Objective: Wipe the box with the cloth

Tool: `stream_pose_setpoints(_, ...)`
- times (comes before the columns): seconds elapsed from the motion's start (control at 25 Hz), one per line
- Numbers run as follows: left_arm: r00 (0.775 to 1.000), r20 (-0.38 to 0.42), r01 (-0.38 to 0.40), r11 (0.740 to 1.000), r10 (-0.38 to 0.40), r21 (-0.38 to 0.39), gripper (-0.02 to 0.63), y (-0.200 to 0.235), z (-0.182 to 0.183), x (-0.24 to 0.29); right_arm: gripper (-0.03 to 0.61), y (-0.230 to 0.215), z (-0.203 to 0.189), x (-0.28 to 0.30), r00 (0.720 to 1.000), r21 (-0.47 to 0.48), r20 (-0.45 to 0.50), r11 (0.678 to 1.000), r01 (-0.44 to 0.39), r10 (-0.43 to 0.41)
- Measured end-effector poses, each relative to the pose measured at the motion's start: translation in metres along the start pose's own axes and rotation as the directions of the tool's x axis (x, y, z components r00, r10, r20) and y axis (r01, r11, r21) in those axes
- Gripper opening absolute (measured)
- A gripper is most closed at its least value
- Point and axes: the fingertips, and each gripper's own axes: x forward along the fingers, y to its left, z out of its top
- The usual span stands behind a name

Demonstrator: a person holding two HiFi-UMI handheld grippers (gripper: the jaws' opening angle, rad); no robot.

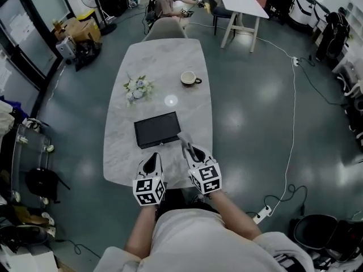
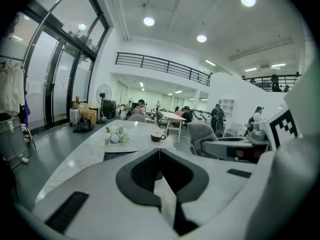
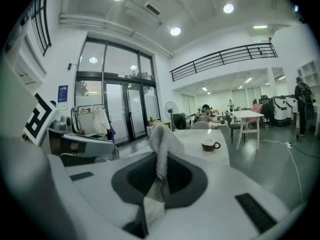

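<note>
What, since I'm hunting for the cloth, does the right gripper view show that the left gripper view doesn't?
Only the right gripper view shows the cloth, pinched upright in the shut right claw. Only the left gripper view shows the dark box lying flat on the marble table, the flowers beyond it, and the left claw shut on nothing. Both views share the table, the cup and a standing fan in the background.

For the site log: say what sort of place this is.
Likely an open-plan office or workspace: a marble-look table with a coffee cup, a mezzanine railing, and a person seated near a white desk.
</note>
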Motion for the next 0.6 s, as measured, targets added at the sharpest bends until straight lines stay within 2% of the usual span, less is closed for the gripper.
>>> stream_pose_setpoints(0.2, 0.993, 0.120, -0.020, 0.999, 0.016, 0.037, 0.023, -0.011, 0.043, -0.030, 0.044, -0.003, 0.044, -0.032, 0.990, 0.015, 0.137, 0.999, 0.040, -0.042)
stream_pose_setpoints(0.36, 0.973, 0.229, -0.036, 0.997, 0.020, 0.065, 0.023, -0.019, 0.082, -0.054, 0.044, 0.002, 0.087, -0.058, 0.969, -0.045, 0.239, 0.996, 0.081, -0.068)
stream_pose_setpoints(0.48, 0.970, 0.238, -0.072, 0.994, 0.050, 0.083, 0.023, -0.025, 0.096, -0.060, 0.044, 0.004, 0.109, -0.078, 0.954, -0.084, 0.290, 0.991, 0.107, -0.079)
stream_pose_setpoints(0.6, 0.965, 0.262, -0.047, 0.997, 0.031, 0.058, 0.023, -0.039, 0.103, -0.062, 0.044, 0.001, 0.117, -0.089, 0.948, -0.071, 0.306, 0.991, 0.114, -0.087)
